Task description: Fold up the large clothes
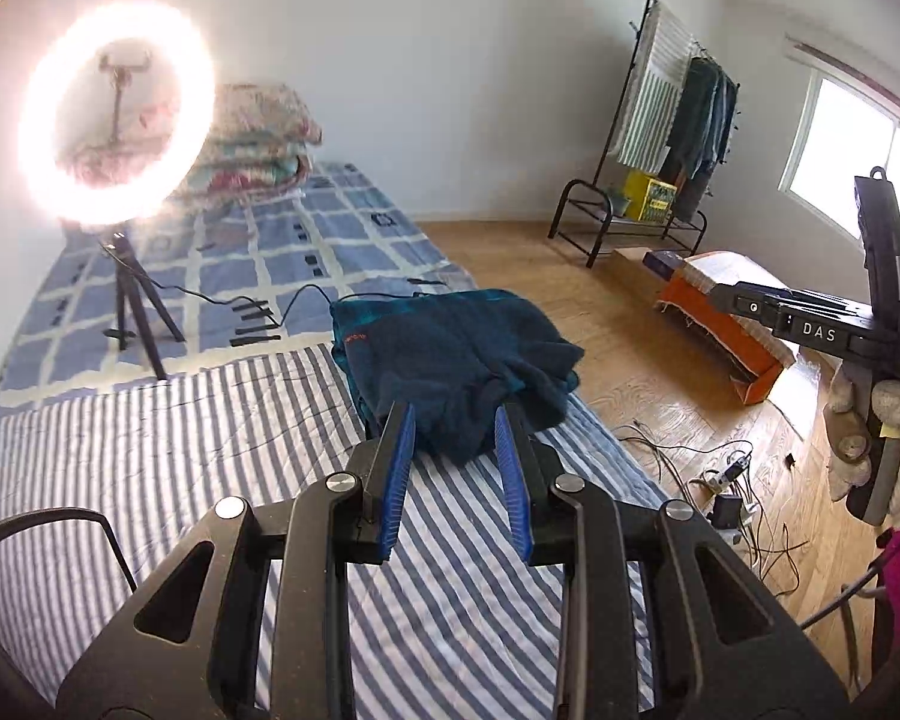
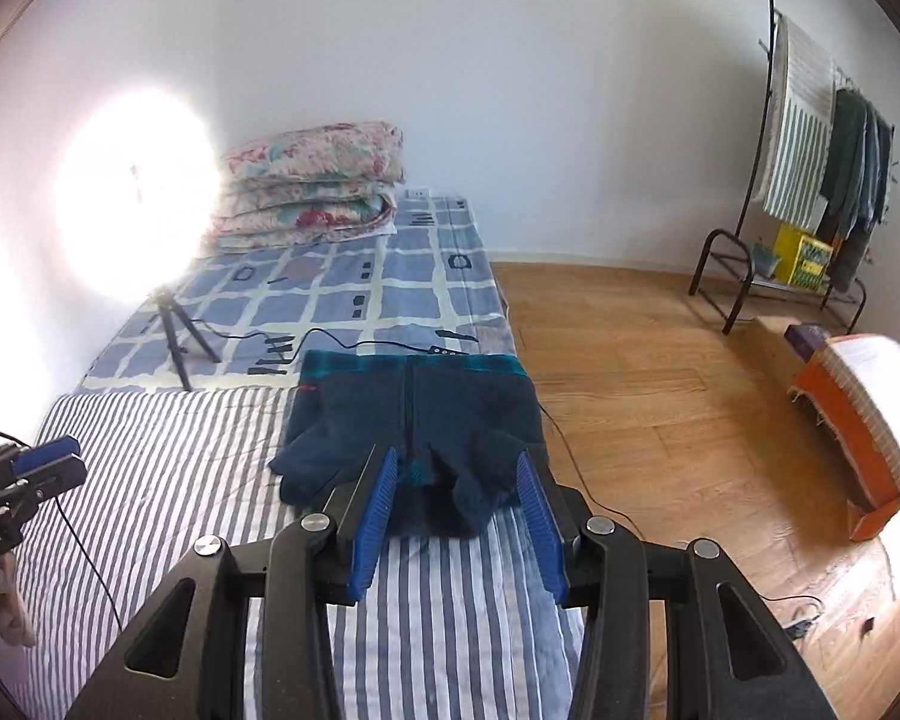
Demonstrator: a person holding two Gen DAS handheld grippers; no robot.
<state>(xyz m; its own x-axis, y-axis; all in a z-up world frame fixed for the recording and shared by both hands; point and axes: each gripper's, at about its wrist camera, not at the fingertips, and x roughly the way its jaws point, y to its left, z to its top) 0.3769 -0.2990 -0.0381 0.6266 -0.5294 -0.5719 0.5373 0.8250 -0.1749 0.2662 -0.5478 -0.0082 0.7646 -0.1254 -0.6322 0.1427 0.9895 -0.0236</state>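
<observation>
Two sets of jaws open and empty, short of a folded dark-blue fleece on the bed

Both the left gripper (image 1: 456, 420) and the right gripper (image 2: 459, 468) have their blue-padded jaws spread wide with nothing between them, each held just short of the fleece garment (image 2: 414, 420), whose near hem points toward them. The garment lies already doubled into a thick, lumpy bundle on the striped sheet (image 2: 168, 450), toward the bed's floor-side edge. It looks soft, limp and fairly bulky, light for its size and grippy rather than slick, so it should sag wherever unsupported; I judge the near corners of the hem the best hold, pinching all layers together. Beyond the garment stands a ring light (image 1: 117, 111) on the checked bedspread (image 2: 342, 288).
</observation>
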